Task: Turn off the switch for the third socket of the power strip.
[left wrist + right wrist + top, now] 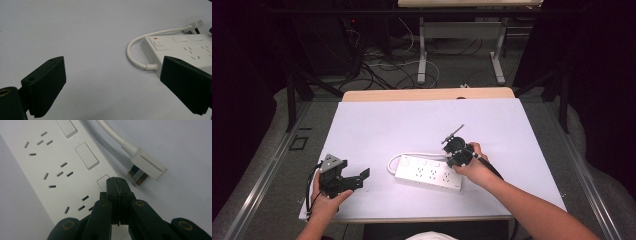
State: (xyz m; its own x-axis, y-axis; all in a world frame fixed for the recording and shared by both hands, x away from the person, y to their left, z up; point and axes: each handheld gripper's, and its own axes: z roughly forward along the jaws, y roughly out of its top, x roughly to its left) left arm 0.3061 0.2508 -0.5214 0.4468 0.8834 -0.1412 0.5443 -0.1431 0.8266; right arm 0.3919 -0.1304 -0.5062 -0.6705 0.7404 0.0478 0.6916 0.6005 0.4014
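1. power strip (pixel 428 174), white, lies flat on the white sheet (pixel 377 125) covering the table (pixel 427 94), toward the near edge and a little right of centre, its long side slanting slightly.
2. its sockets and rocker switches face up; a round power button (pixel 159 43) with a small red mark beside it sits at the strip's left end.
3. the white cord (pixel 393 161) leaves that left end, loops round and runs along the far side of the strip.
4. the cord ends in a white plug (pixel 146 167) lying on the sheet just beside the strip, its metal pins bare.
5. right gripper (pixel 117 185) stands with its jaws pressed together, tips right over a rocker switch (pixel 103 182) near the strip's right end; whether they touch it i cannot tell.
6. the right hand (pixel 474 170) holds that gripper above the strip's right end.
7. left gripper (pixel 353 179) sits near the sheet's front left corner in the left hand (pixel 326 200), jaws spread wide apart with nothing between them, pointing toward the strip but well clear of it.
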